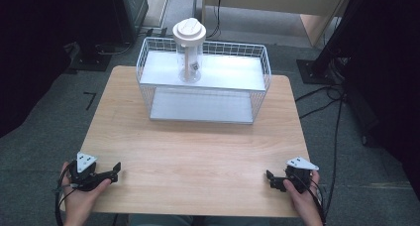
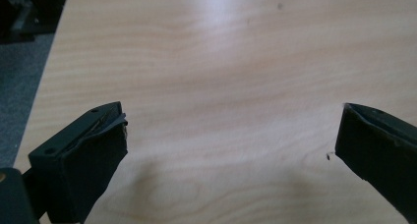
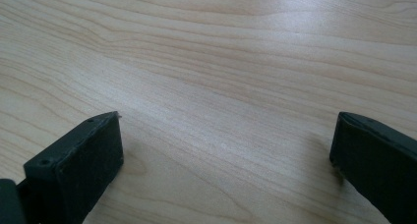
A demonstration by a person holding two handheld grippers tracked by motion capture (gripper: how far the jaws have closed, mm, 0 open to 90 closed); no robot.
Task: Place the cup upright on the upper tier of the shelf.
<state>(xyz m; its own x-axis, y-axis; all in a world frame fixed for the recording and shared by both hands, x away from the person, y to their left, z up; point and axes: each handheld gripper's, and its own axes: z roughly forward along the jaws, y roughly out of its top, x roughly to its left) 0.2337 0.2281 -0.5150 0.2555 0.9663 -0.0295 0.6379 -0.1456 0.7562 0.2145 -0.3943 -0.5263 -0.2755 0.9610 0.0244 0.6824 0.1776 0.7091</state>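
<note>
A clear tall jar (image 1: 189, 57) with a cream round lid (image 1: 189, 30) stands upright on the top shelf of a white wire rack (image 1: 257, 94) at the far side of the wooden table (image 1: 198, 151). My left gripper (image 1: 113, 172) rests at the near left corner of the table, held by a hand, well apart from the rack. In the left gripper view its jaws stand wide apart over bare wood, the left gripper (image 2: 232, 128) open and holding nothing. My right gripper (image 1: 272, 180) sits at the near right corner. The right gripper (image 3: 227, 133) is open too, with only wood grain between its jaws.
The rack's lower shelf (image 1: 200, 107) holds nothing. Dark stands and cables (image 1: 322, 94) lie on the grey carpet to the right of the table, and dark equipment (image 1: 106, 18) stands at the back left. A light wooden cabinet (image 1: 277, 0) is behind the rack.
</note>
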